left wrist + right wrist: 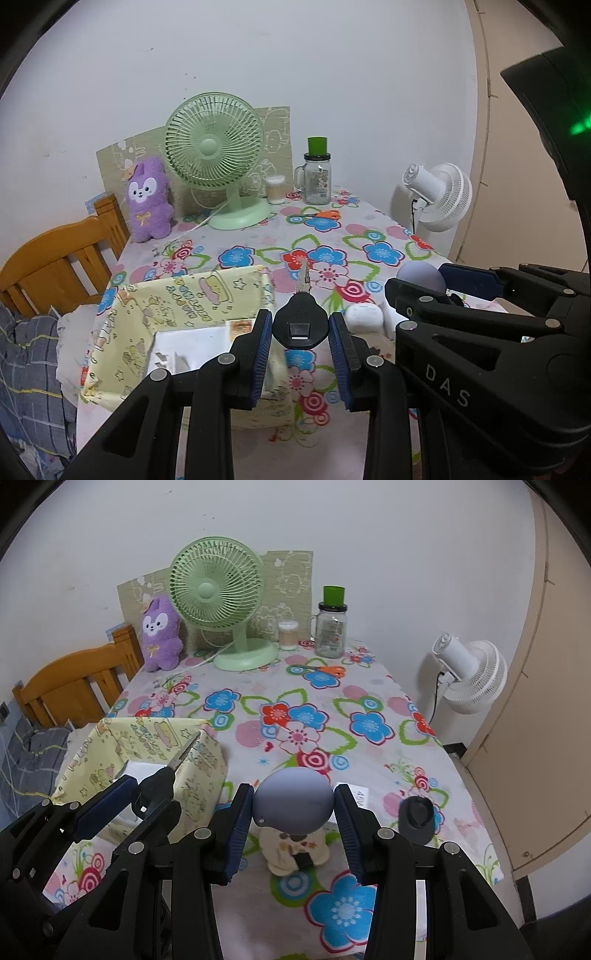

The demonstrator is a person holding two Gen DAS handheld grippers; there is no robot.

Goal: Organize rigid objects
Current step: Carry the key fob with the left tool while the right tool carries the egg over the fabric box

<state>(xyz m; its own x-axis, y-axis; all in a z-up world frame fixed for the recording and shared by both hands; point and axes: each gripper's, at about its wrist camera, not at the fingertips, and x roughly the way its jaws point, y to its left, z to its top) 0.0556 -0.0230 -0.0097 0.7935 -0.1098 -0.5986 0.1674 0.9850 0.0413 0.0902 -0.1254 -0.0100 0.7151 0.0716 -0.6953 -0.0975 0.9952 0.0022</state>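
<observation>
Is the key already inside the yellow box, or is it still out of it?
Out. The left gripper holds the key by its black head above the table, beside the yellow box, blade pointing away.

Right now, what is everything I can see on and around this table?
key: one, black head, in left gripper
ball: one, grey-lilac, in right gripper
fabric box: one, yellow, left
desk fan: one, green, back
plush toy: one, purple, back left
jar mug: one, clear, green top, back
small cup: one, pale, beside fan
scissors: one, orange handles
dark stand: one, right
cream item: one, under ball
white fan: one, beyond table
chair: one, wooden, left
</observation>
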